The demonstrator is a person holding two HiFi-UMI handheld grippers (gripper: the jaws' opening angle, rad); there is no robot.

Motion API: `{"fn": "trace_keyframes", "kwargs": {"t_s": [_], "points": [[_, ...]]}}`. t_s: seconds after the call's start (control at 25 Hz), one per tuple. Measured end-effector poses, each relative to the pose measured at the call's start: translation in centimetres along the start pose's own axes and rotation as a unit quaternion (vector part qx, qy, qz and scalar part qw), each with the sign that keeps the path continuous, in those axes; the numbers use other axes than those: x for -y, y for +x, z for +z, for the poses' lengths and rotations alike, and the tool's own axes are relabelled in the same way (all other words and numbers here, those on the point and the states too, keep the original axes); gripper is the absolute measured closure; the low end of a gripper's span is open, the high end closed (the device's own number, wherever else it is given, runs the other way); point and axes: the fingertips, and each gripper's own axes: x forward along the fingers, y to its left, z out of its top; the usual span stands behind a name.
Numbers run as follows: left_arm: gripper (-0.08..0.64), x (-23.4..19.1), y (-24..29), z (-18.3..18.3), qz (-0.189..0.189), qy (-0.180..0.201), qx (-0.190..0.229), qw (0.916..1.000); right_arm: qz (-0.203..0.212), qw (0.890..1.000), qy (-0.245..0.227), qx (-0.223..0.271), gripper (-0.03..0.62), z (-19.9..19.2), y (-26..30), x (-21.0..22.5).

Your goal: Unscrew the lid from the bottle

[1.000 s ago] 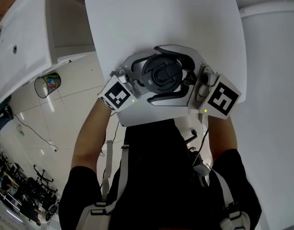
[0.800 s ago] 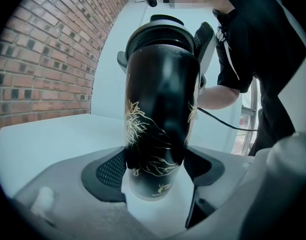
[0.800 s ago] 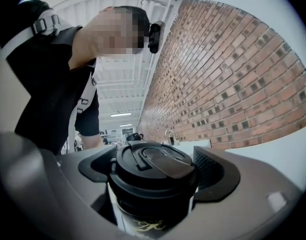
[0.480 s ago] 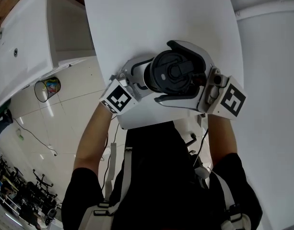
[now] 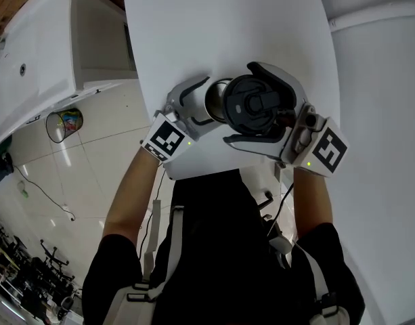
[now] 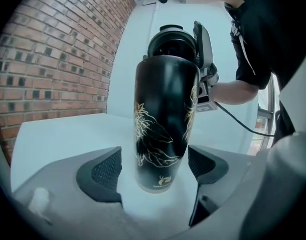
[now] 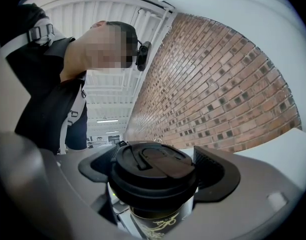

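Filling most of what I can see, the white table (image 5: 227,26) runs away from the person, who stands at its near edge with both forearms raised and bent inward, the left forearm (image 5: 133,188) angled up from the left and the right forearm (image 5: 312,195) coming up almost straight. Between them is the black bottle (image 6: 162,119) with a gold flower print, above the near edge of the table and leaning a little toward the left from overhead; I cannot say for sure whether its base rests on the surface. The left hand-held gripper (image 6: 155,168) comes in low around the bottle's lower body, and its jaws are opening: the ribbed pads (image 6: 105,171) stand clear on either side with a gap to the bottle. The right hand-held gripper (image 7: 156,171) sits higher, level with the top, its jaws pinching the round black lid (image 5: 260,104), which looks fully seated. To my eye this is a re-grip in the middle of the twisting. To do it well, I'd judge the left one should close squarely on the body again before the right one turns, or the whole bottle will spin with the lid. The right wrist should turn about the bottle's own axis so that the thread does not bind.
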Motion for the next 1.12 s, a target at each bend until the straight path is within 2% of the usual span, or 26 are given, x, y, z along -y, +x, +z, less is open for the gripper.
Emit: {"fn": "trace_keyframes", "kwargs": {"t_s": [0.16, 0.32, 0.52, 0.68, 0.84, 0.96, 1.12], "points": [[0.130, -0.3, -1.8, -0.2, 0.029, -0.014, 0.006, 0.9995, -0.008, 1.000, -0.017, -0.004, 0.115, 0.3, -0.6, -0.6], [0.132, 0.8, -4.1, -0.2, 0.054, -0.014, -0.001, 0.9985, -0.012, 1.000, -0.013, 0.007, 0.115, 1.2, -0.9, -2.6], [0.137, 2.4, -7.9, 1.8, 0.105, -0.023, 0.009, 0.9941, 0.014, 0.999, -0.028, 0.011, 0.117, 3.5, -0.7, -7.1], [0.141, 3.6, -11.5, 5.0, 0.132, -0.050, 0.049, 0.9888, 0.020, 0.999, -0.016, 0.038, 0.115, 5.0, -0.4, -8.7], [0.143, 4.1, -15.0, 8.4, 0.161, -0.089, 0.115, 0.9761, 0.020, 0.998, 0.002, 0.051, 0.115, 6.3, 0.0, -10.6], [0.144, 4.5, -18.6, 10.6, 0.180, -0.083, 0.146, 0.9692, 0.015, 0.998, -0.001, 0.056, 0.117, 6.9, 0.3, -13.0], [0.147, 5.9, -24.2, 13.1, 0.195, -0.054, 0.178, 0.9630, 0.005, 0.997, 0.009, 0.076, 0.117, 7.7, 1.0, -15.9]]}}
